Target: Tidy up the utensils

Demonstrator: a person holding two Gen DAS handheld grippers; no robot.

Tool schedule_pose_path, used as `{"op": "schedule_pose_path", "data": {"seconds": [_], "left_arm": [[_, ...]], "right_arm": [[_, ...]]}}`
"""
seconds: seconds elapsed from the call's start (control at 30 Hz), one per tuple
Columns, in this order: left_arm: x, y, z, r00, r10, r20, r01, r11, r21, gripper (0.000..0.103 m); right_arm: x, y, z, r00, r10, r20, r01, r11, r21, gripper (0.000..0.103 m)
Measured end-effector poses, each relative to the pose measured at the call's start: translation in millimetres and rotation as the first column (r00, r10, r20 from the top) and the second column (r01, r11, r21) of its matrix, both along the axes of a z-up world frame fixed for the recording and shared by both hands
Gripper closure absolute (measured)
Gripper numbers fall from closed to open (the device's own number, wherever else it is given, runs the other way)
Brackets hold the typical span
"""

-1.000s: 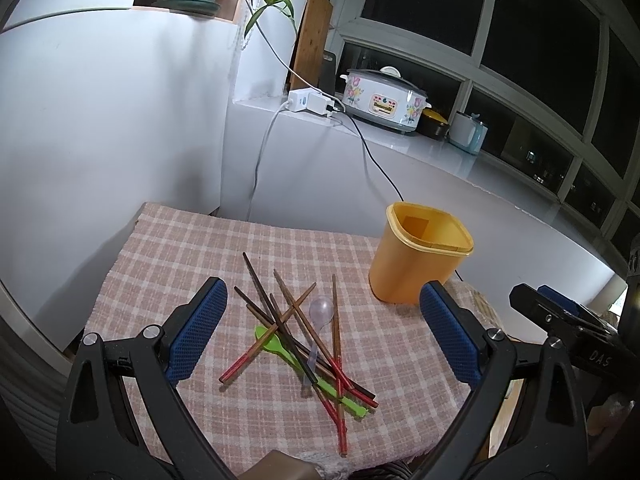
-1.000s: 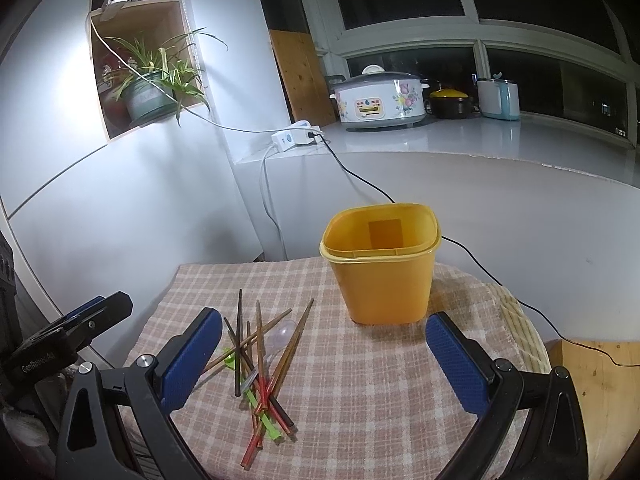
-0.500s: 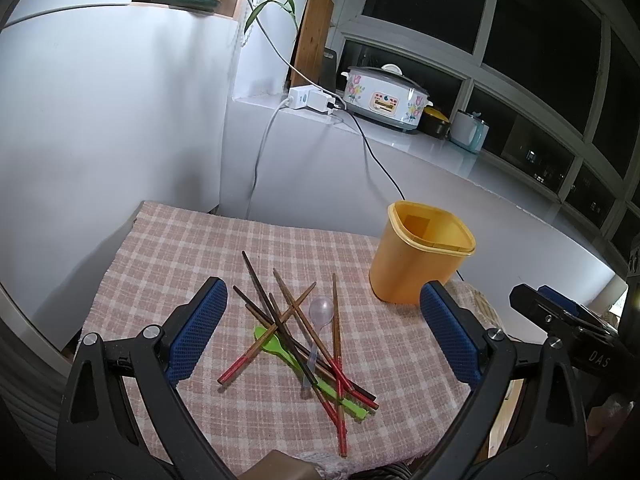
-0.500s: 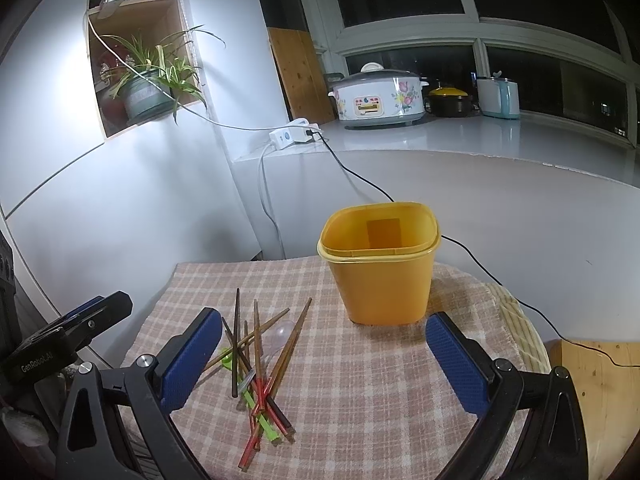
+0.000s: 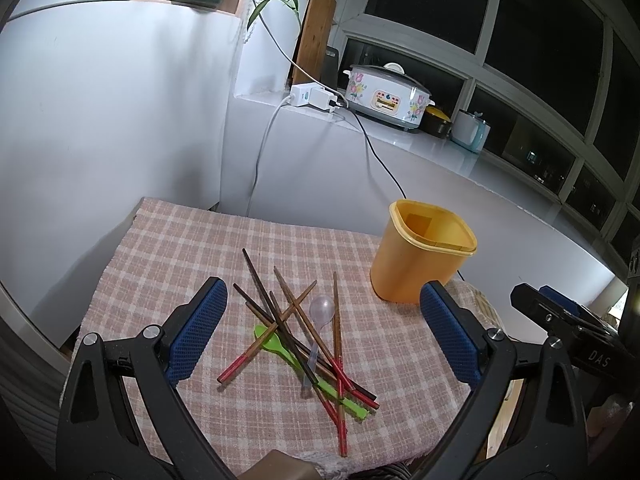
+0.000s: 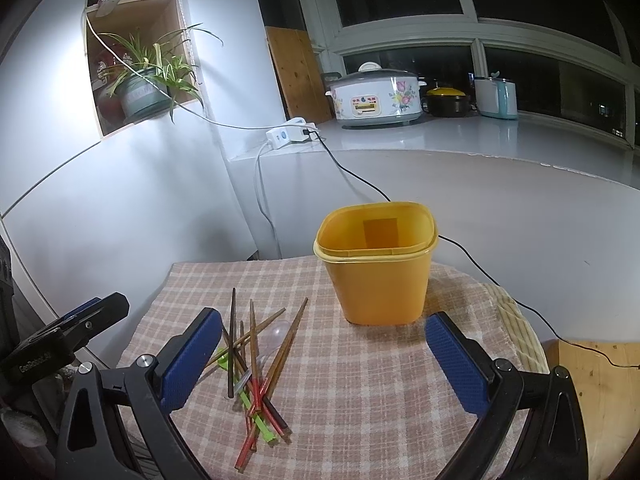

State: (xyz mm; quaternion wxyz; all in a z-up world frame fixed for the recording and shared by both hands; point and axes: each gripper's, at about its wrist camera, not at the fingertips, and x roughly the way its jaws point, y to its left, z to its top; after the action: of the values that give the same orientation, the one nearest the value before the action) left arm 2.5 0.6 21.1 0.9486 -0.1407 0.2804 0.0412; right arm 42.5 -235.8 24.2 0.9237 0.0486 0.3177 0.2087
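Checked-cloth surface (image 5: 168,248): tangled chopsticks (image 5: 288,316) and spoons mid-surface, empty yellow bin (image 6: 376,268) near far right corner. Left gripper (image 5: 320,332), right gripper (image 6: 320,360) jaws open, empty. Risk: crossed sticks snag, scatter.

A loose pile of wooden chopsticks (image 5: 288,320), some dark brown and some with red-painted ends, lies crisscrossed flat on the checked cloth, with one dark stick reaching farthest toward the wall. A green plastic spoon (image 5: 276,344) lies under the sticks, and a clear spoon (image 5: 321,310) rests among them bowl up, though how its handle threads through the pile is hard to make out. The empty yellow-orange container (image 6: 378,276) stands upright, open-topped, just beyond the pile.
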Motion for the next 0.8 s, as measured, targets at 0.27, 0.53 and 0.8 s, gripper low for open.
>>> {"op": "schedule_pose_path", "data": {"seconds": [0.27, 0.53, 0.8], "left_arm": [[1, -3, 2, 1.0, 0.001, -0.005, -0.001, 1.0, -0.002, 0.004], [6, 2, -16, 1.0, 0.015, -0.022, -0.015, 1.0, -0.013, 0.004], [15, 26, -36, 0.998, 0.028, -0.058, -0.032, 0.996, -0.078, 0.005]], "right_arm": [[0, -1, -2, 1.0, -0.002, -0.003, 0.002, 1.0, -0.001, 0.0], [3, 2, -5, 1.0, -0.002, -0.008, 0.002, 1.0, -0.016, 0.0], [25, 6, -31, 0.998, 0.032, -0.052, -0.029, 0.998, 0.052, 0.002]]}}
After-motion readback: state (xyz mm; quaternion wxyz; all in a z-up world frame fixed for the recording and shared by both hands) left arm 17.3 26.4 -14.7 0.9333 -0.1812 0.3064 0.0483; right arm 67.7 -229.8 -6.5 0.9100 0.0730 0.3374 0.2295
